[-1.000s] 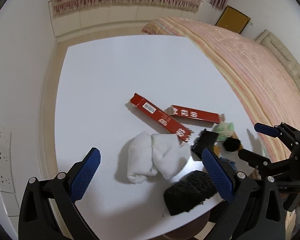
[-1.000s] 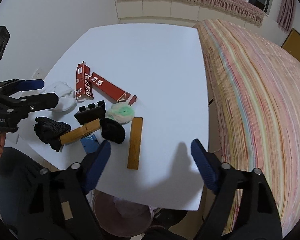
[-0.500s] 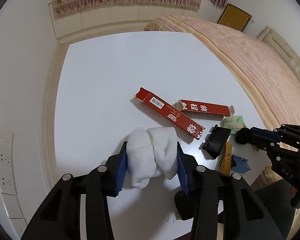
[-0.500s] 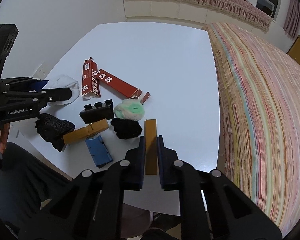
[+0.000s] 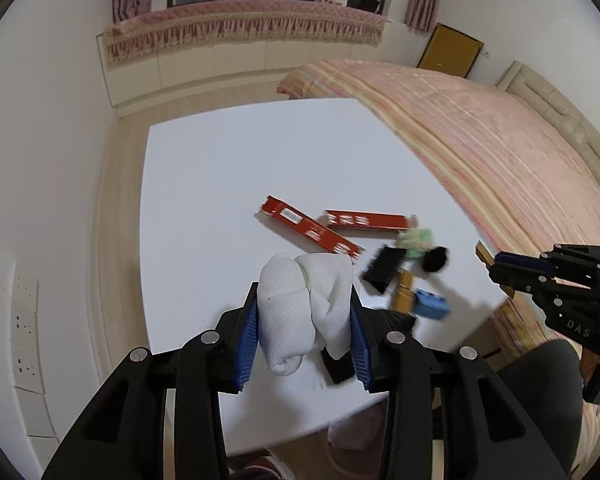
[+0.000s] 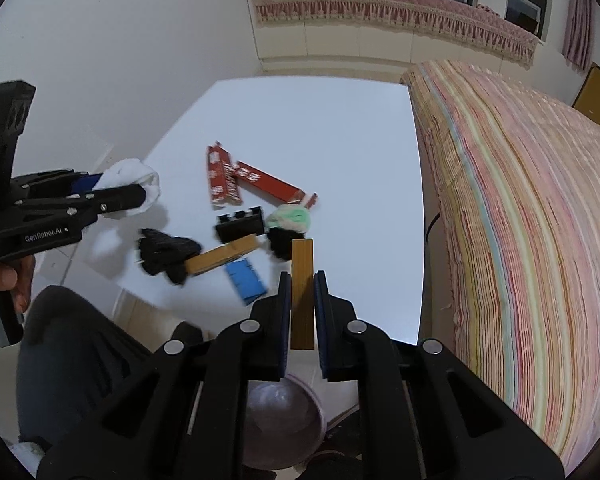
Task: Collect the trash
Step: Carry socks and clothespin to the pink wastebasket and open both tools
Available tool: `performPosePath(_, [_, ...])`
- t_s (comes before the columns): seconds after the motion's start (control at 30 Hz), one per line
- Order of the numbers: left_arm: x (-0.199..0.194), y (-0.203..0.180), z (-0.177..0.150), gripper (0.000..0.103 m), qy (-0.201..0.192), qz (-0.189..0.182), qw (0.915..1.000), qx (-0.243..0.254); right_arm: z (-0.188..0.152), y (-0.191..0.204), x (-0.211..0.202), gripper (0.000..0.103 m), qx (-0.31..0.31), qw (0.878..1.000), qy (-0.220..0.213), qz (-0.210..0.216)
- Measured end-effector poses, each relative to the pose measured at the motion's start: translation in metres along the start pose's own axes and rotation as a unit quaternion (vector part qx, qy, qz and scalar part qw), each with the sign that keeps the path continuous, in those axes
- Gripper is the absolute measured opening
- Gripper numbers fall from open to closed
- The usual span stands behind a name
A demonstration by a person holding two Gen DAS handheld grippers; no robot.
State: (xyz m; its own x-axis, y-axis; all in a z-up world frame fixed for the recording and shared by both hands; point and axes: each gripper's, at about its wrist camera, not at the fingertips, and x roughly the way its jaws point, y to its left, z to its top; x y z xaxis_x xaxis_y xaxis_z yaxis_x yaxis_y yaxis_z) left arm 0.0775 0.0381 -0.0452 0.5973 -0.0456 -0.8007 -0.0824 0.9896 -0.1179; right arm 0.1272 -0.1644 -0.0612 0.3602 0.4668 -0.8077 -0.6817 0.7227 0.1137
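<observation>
Your left hand-held gripper (image 5: 305,332) is clamped on a bundled white cloth (image 5: 306,308), its blue pads (image 5: 247,340) pressing both sides, the bundle lifted above the near edge of the white bench (image 5: 228,184). Your right hand-held gripper (image 6: 302,308) is closed tight on a flat wooden strip (image 6: 302,280), which stands lengthwise between its fingers, raised over the bench's near edge.

On the bench, toward its near right corner in the left wrist view, lie two red cartons (image 5: 312,232), meeting in a V. Just beside them sit a black plastic block (image 6: 240,226), a green-and-white wad (image 6: 290,220) and a black fuzzy ball (image 6: 280,244) touching it. A second wooden strip (image 6: 222,260) lies at an angle, one end against a dark woolly clump (image 6: 164,252) at the near edge, with a blue card (image 6: 246,280) just beside it at that same edge.

Below the near edge, between your right fingers, a pinkish lined bin (image 6: 284,412) stands on the floor. A striped bed (image 6: 520,220) runs along the bench's right edge.
</observation>
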Motion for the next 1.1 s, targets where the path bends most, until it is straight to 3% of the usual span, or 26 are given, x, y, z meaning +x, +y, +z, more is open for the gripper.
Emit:
performPosePath(0.57, [-0.055, -0.062, -0.078, 0.039, -0.006, -0.062, 0.9971, 0.043, -0.075, 0.042, -0.076, 0.011, -0.011, 0.999, -0.019, 0.037])
performPosePath(1.1, [-0.054, -0.095, -0.142, 0.040, 0.020, -0.092, 0.9937, 0.060, -0.146, 0.055, -0.076, 0.011, 0.001, 0.999, 0.008, 0.046])
